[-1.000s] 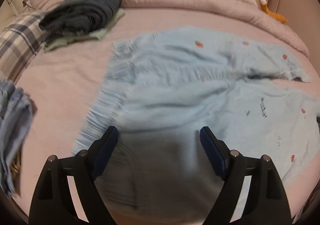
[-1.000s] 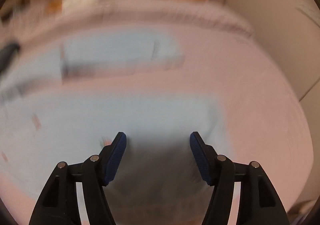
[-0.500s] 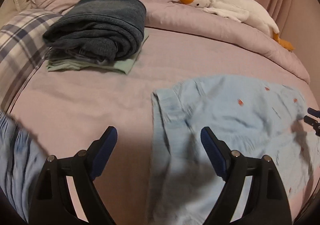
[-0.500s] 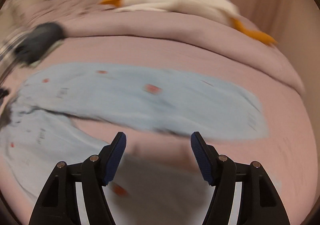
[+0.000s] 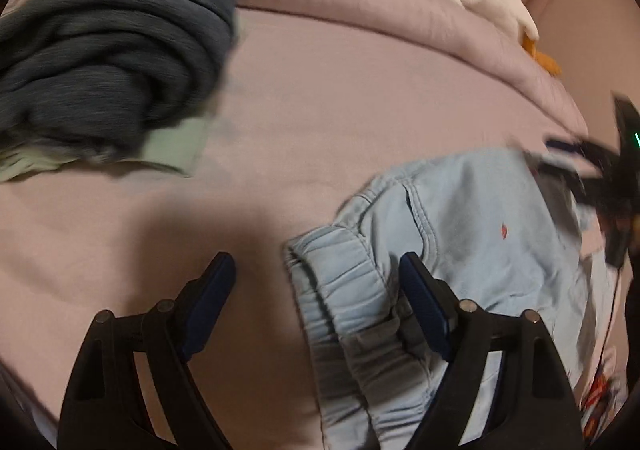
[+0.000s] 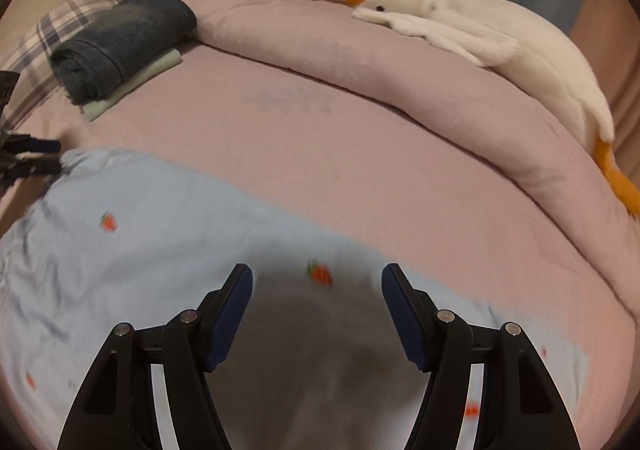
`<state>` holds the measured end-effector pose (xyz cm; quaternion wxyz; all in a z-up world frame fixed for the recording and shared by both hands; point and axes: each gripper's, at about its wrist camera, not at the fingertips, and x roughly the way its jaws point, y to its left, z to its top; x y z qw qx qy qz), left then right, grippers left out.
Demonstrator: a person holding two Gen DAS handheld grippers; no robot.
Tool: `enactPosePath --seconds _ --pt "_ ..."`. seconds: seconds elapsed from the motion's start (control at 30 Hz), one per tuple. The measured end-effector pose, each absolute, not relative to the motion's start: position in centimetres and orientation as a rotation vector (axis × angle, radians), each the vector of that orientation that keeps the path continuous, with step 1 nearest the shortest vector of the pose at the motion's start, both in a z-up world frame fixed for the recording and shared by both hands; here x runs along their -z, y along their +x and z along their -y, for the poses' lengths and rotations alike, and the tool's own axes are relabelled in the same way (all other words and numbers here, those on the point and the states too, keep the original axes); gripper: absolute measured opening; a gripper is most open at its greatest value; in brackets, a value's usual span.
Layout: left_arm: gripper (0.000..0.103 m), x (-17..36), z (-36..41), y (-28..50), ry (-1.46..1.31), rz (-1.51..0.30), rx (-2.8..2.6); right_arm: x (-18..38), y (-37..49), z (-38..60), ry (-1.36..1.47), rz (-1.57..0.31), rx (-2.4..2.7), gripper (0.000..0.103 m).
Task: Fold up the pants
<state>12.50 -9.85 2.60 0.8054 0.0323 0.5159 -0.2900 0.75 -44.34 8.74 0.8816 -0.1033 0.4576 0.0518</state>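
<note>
Light blue pants (image 5: 472, 234) with small red strawberry prints lie flat on the pink bed sheet (image 5: 320, 105). In the left wrist view my left gripper (image 5: 318, 290) is open just above the elastic waistband (image 5: 344, 290), whose corner lies between the fingers. In the right wrist view my right gripper (image 6: 317, 300) is open and hovers low over a pant leg (image 6: 160, 226). The left gripper shows at the far left edge there (image 6: 36, 157), and the right gripper shows at the right edge of the left wrist view (image 5: 576, 157).
A folded dark blue garment (image 6: 120, 41) lies on a pale green one (image 6: 132, 81) at the back left. A white plush goose (image 6: 472, 29) lies on the rolled pink duvet (image 6: 360, 61). A plaid pillow (image 6: 60, 25) is at the far left.
Both grippers have swept across the pants. The left has come down close over the waistband. The right has moved along the leg. Both stayed open.
</note>
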Motion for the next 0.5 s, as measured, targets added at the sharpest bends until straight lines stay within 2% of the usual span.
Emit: enactPosePath --seconds 0.13,0.17,0.23,0.27,0.33,0.37,0.4,0.43,0.47,0.5 --pt "0.062 -2.5 11.1 12.8 0.166 -1.106 0.671 -7.2 5.5 43.5 -0.221 -1.019 -0.143 0.067" --pt "0.052 -2.6 11.4 12.6 0.180 -1.109 0.706 -6.4 6.6 43.6 -0.227 -1.066 -0.152 0.067" --pt "0.048 -2.7 12.0 12.3 0.213 -1.104 0.732 -4.4 8.0 43.8 -0.234 -1.175 -0.191 0.070" --pt "0.043 -2.8 12.1 12.1 0.219 -1.102 0.747 -4.3 8.1 44.1 -0.217 -1.163 -0.205 0.074" --pt "0.039 -2.9 12.2 11.9 0.209 -1.095 0.769 -4.2 8.2 44.3 -0.170 -1.181 -0.233 0.070" --pt "0.038 -2.9 12.1 12.1 0.198 -1.097 0.772 -4.4 7.9 43.9 -0.174 -1.186 -0.267 0.053" --pt "0.037 -2.9 12.1 12.2 0.189 -1.096 0.772 -4.8 7.4 43.2 -0.203 -1.180 -0.308 0.029" --pt "0.037 -2.8 12.0 12.3 0.177 -1.092 0.771 -5.0 7.0 42.5 -0.232 -1.179 -0.338 0.016" --pt "0.037 -2.6 12.0 12.3 0.176 -1.086 0.765 -5.2 6.5 41.4 -0.284 -1.176 -0.356 0.008" --pt "0.037 -2.4 12.1 12.1 0.179 -1.077 0.754 -5.3 6.2 40.7 -0.317 -1.171 -0.359 0.008"
